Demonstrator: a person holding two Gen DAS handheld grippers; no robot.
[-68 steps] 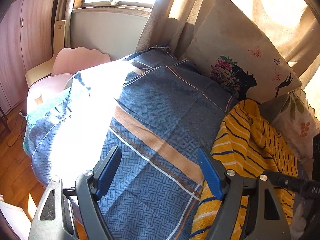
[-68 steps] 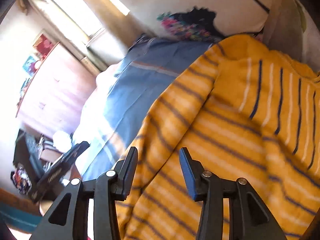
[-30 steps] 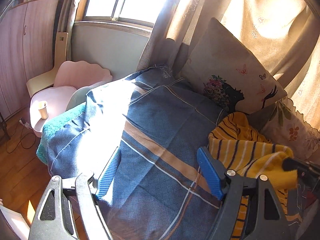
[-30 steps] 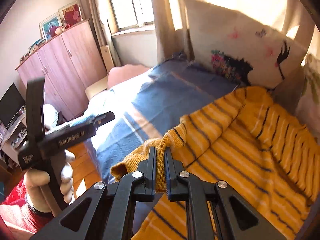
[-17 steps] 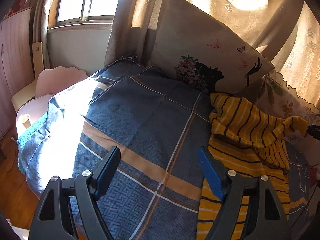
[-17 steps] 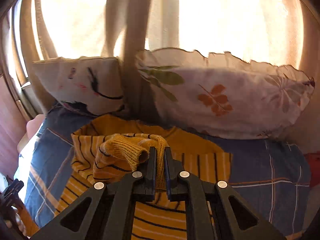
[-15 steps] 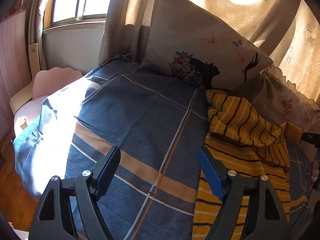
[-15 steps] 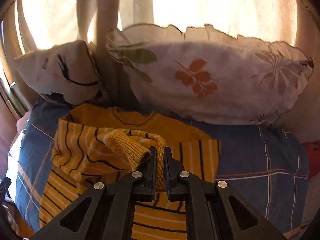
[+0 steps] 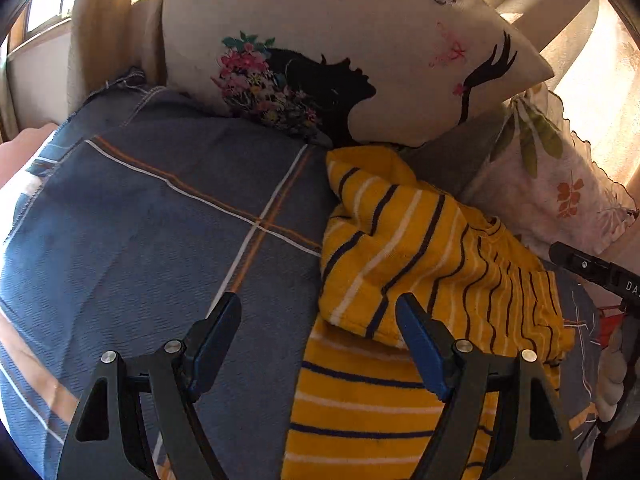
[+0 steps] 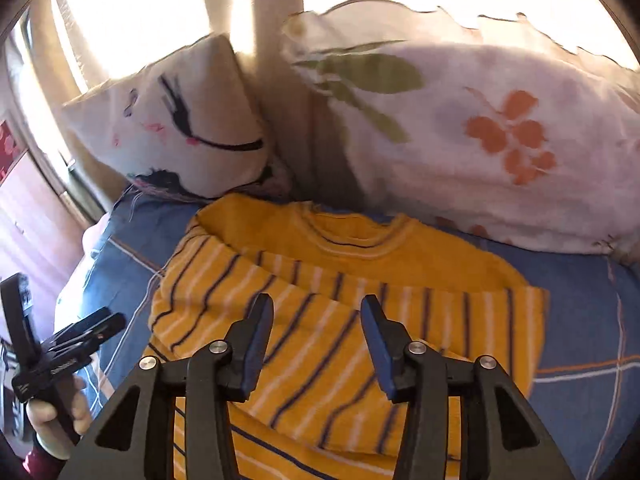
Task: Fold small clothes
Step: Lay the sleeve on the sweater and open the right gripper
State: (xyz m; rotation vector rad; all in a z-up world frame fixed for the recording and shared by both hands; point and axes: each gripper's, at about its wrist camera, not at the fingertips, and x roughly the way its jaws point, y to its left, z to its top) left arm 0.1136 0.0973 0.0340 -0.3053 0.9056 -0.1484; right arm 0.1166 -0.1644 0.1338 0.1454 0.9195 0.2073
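1. One yellow striped sweater (image 10: 344, 320) lies on the blue plaid bedspread (image 9: 160, 216), one sleeve folded across its body.
2. Two pillows stand behind it: a silhouette-print pillow (image 9: 340, 52) and a floral pillow (image 10: 480, 140).
3. Right gripper (image 10: 317, 338): jaws spread, empty, above the folded sleeve.
4. Left gripper (image 9: 318, 344): jaws spread wide, empty, over the sweater's edge.

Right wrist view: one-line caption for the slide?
Open right gripper above a yellow striped sweater, one sleeve folded across it, on a blue plaid bedspread below two pillows.
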